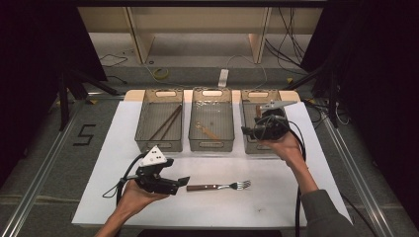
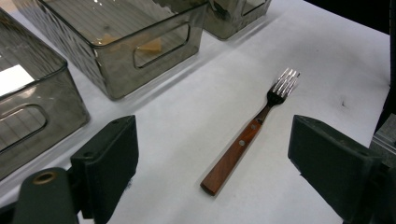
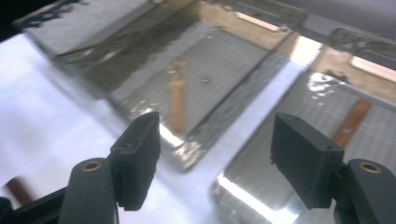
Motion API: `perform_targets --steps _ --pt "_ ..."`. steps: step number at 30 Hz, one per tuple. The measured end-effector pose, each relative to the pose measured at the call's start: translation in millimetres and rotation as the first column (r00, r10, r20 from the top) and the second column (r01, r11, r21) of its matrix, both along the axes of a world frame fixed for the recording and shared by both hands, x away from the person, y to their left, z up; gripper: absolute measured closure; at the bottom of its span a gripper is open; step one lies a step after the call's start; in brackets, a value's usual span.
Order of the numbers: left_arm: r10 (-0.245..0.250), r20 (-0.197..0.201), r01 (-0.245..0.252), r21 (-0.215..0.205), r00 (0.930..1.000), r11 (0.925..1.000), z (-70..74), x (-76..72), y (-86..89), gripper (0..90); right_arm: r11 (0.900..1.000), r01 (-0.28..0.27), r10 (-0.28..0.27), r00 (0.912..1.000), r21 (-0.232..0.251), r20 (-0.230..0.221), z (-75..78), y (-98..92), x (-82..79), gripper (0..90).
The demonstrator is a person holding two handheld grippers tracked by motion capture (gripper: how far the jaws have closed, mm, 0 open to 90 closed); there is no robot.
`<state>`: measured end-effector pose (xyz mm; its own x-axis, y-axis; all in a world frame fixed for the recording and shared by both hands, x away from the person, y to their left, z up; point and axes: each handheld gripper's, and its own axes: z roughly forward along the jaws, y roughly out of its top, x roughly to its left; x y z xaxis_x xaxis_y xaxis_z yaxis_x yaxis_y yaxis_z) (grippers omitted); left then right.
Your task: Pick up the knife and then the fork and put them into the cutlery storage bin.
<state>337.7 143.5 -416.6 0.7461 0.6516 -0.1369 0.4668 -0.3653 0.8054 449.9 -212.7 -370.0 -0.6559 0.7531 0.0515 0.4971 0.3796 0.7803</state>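
A fork (image 1: 220, 186) with a brown wooden handle lies on the white tabletop (image 1: 276, 197), tines to the right. My left gripper (image 1: 184, 181) sits just left of the handle end and points at it. In the left gripper view the fork (image 2: 247, 140) lies ahead between the wide-open jaws of that gripper (image 2: 212, 154), untouched. My right gripper (image 1: 245, 130) hovers over the front of the right bin (image 1: 245, 113), pointing left. In its own view the right gripper (image 3: 217, 154) is open with nothing between the jaws.
Three clear grey bins stand in a row at the back. The left bin (image 1: 159, 146) holds brown sticks (image 1: 165, 123), the middle bin (image 1: 211, 146) a light wooden-handled utensil (image 1: 207, 131), and the right bin a brown-handled piece (image 3: 352, 122). Cables trail from both grippers.
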Motion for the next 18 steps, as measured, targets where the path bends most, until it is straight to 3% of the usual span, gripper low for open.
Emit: perform_targets --steps 9,12,18 --pt "-0.022 -0.033 0.023 0.031 0.9992 0.9993 -0.3 5.6 -7.8 15.5 0.994 -0.070 0.068 0.9973 0.080 0.027 -11.6 -2.7 -51.0 32.1" --pt "-0.043 -0.071 0.047 0.052 0.9966 0.9975 -1.4 9.5 -11.9 15.5 0.990 -0.082 0.080 0.9966 0.111 0.021 -17.4 -6.6 -61.5 31.6" --pt "-0.070 -0.116 0.083 0.115 0.9908 0.9899 -1.8 19.1 -21.5 15.5 0.987 -0.096 0.094 0.9954 0.125 0.019 -26.4 -14.2 -77.3 30.0"
